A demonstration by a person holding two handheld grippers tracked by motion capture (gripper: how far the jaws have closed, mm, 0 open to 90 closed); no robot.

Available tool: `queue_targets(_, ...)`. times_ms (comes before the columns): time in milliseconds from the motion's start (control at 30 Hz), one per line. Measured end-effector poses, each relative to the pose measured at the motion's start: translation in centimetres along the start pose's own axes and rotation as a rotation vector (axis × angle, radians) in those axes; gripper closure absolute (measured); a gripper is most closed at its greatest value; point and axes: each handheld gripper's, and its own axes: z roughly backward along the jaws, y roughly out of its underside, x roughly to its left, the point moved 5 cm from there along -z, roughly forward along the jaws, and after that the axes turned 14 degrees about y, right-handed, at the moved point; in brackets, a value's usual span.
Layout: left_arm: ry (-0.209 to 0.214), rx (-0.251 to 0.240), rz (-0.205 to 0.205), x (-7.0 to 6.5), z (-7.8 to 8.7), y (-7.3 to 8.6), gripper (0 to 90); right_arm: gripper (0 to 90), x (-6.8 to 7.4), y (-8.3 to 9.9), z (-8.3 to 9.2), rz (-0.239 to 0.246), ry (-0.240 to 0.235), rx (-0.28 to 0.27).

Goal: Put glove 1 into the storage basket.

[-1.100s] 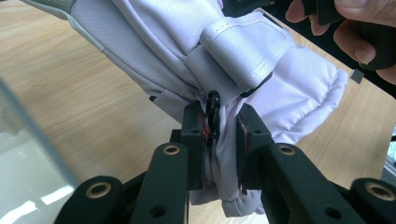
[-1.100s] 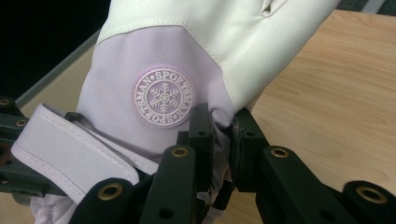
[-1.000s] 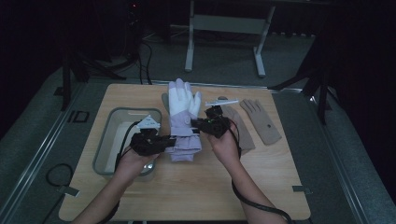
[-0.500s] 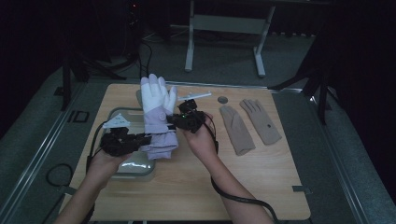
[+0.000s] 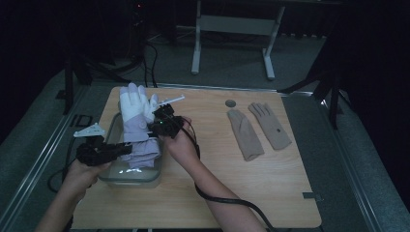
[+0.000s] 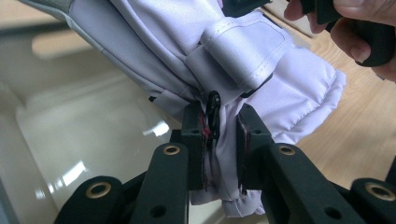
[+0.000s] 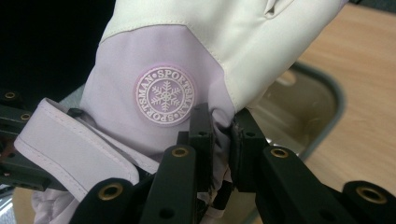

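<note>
Now ski gloves (image 5: 137, 126) held over tray (image 5: 112, 129), cuffs above its middle; left gripper (image 5: 126, 148) clamped on cuff edge, right gripper (image 5: 158, 121) pinching side seam. Risk: thin pinches slip, gloves drop outside tray; fingers, likely overhanging far rim, may snag

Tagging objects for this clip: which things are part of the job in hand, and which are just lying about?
In the job:
- lilac and white ski gloves, pinched by both grippers
- left gripper, shut on the cuff
- right gripper, shut on the fabric beside the snowflake badge
- clear tray, under the gloves

Lying about:
- beige gloves
- small round disc
</note>
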Motion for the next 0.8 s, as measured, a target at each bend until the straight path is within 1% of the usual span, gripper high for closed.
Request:
queue_targets(33,0.000,0.000,0.000,0.0,0.0,0.0,77.0,80.9,0.0,0.0,0.0,0.000,0.000,0.000)
queue_targets(67,0.015,0.009,0.028,0.8,-0.2,1.0,77.0,80.9,0.2,0.2,-0.5,0.003,0.001,0.011)
queue_targets(100,0.021,0.015,0.041,1.1,-0.3,1.5,76.9,80.9,0.6,0.8,-1.7,0.006,0.002,0.042)
queue_targets(167,0.033,0.024,0.066,1.7,-0.6,2.2,76.9,80.9,0.8,1.4,-2.6,0.002,-0.001,0.068)
queue_targets(233,0.031,0.036,0.089,2.2,-0.9,2.9,76.7,81.1,1.0,2.0,-3.4,0.010,0.004,0.093)
queue_targets(267,0.031,0.036,0.089,2.2,-0.9,2.9,76.6,81.1,1.0,2.0,-3.4,0.010,0.004,0.093)
queue_targets(300,0.035,0.043,0.112,2.6,-1.2,3.4,76.6,81.1,1.0,2.3,-3.8,0.011,0.006,0.104)
queue_targets(333,0.035,0.050,0.117,2.7,-1.2,3.6,76.5,81.2,1.1,2.6,-4.3,0.014,0.010,0.124)
queue_targets(367,0.025,0.055,0.105,2.6,-1.3,3.6,76.5,81.2,1.2,2.8,-4.5,0.016,0.011,0.134)
queue_targets(433,0.011,0.068,0.112,2.5,-1.4,3.7,75.7,81.3,1.3,2.9,-4.8,0.026,0.020,0.145)
queue_targets(533,0.012,0.090,0.118,2.3,-1.6,3.7,72.7,81.4,1.3,3.0,-4.8,0.030,0.020,0.153)
queue_targets(633,0.017,0.096,0.108,2.0,-1.6,3.8,67.9,81.5,1.2,3.3,-4.8,0.023,0.011,0.157)
queue_targets(667,0.015,0.098,0.104,1.8,-1.6,3.8,67.9,81.4,1.2,3.4,-4.8,0.021,0.006,0.161)
queue_targets(700,0.008,0.105,0.104,1.8,-1.7,3.8,63.0,81.4,1.1,3.6,-4.8,0.008,-0.005,0.166)
queue_targets(800,-0.009,0.130,0.100,1.5,-1.9,3.9,57.3,81.4,1.1,3.7,-4.9,0.008,-0.005,0.174)
